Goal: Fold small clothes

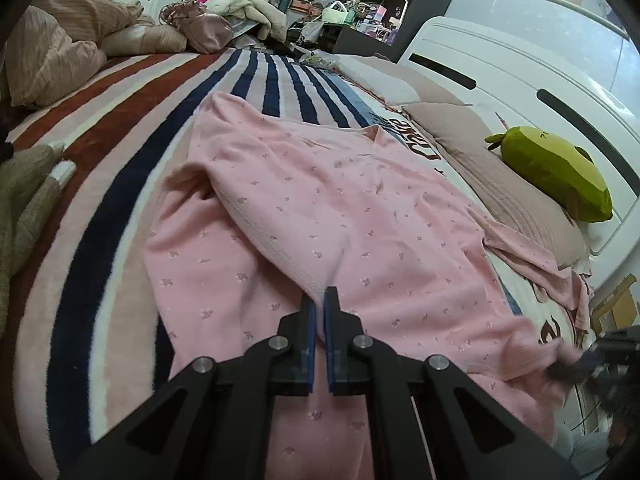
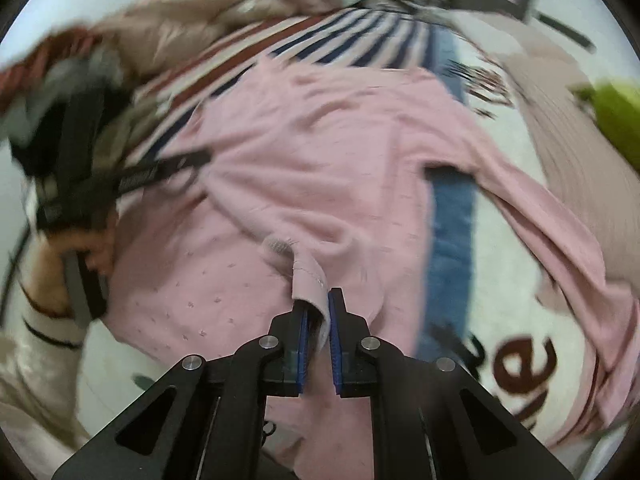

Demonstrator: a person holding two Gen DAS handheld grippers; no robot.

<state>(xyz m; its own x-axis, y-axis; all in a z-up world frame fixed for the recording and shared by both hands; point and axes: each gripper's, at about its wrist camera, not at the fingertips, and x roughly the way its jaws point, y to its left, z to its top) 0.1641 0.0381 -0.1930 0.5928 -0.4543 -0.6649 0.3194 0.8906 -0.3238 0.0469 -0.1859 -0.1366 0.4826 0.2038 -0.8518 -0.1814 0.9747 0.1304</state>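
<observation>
Pink pajama top [image 1: 344,208] stretches away across the bed [image 1: 120,128]; its hem is pinched by left gripper [image 1: 320,300] and right gripper [image 2: 318,304].

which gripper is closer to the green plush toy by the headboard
Right, as far as I can judge. The right gripper pinches the pink top's hem on the side where the green plush toy lies. The left gripper holds the hem farther toward the striped blanket.
</observation>
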